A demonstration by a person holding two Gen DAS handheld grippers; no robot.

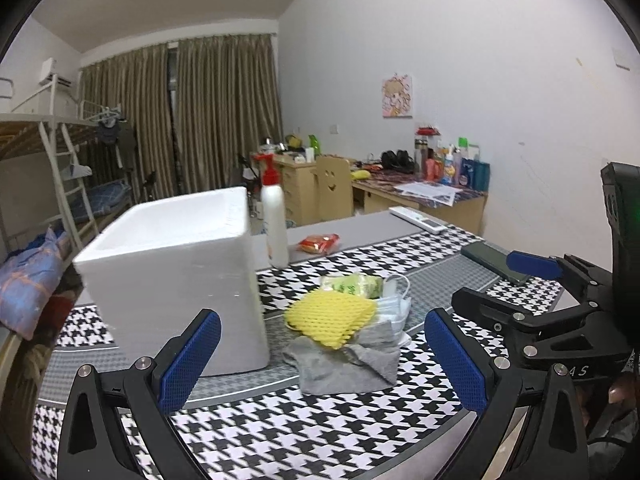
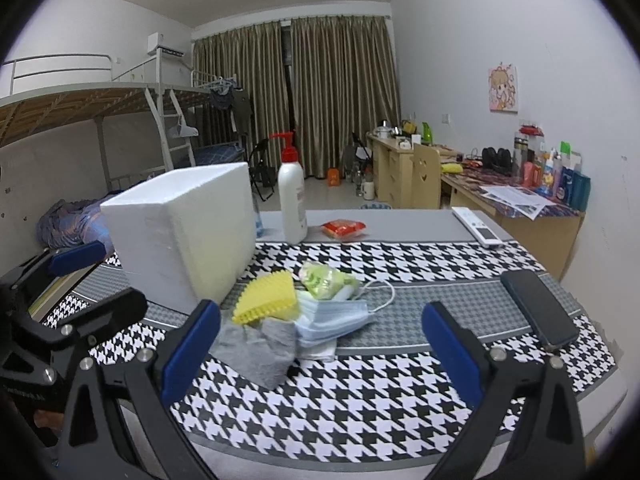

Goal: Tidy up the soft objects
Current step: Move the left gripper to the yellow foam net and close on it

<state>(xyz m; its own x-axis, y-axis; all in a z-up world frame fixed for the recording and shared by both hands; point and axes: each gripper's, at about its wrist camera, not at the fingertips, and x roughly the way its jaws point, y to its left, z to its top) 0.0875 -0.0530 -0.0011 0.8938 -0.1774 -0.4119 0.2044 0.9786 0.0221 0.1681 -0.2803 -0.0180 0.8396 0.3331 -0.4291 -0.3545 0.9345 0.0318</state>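
Note:
A pile of soft things lies on the houndstooth cloth: yellow foam netting (image 1: 330,317) (image 2: 267,294), a grey cloth (image 1: 344,360) (image 2: 260,348), blue face masks (image 2: 332,318) (image 1: 394,310) and a green-white packet (image 1: 352,285) (image 2: 326,276). A white foam box (image 1: 176,272) (image 2: 188,228) stands open-topped left of the pile. My left gripper (image 1: 324,360) is open and empty, just short of the pile. My right gripper (image 2: 320,354) is open and empty, also just short of it. The right gripper shows at the right in the left wrist view (image 1: 532,280).
A white pump bottle (image 1: 276,220) (image 2: 292,200) and a red snack packet (image 1: 318,243) (image 2: 344,229) sit behind the pile. A dark phone (image 2: 540,308) (image 1: 494,262) and a white remote (image 2: 478,226) lie to the right. The table's front edge is near.

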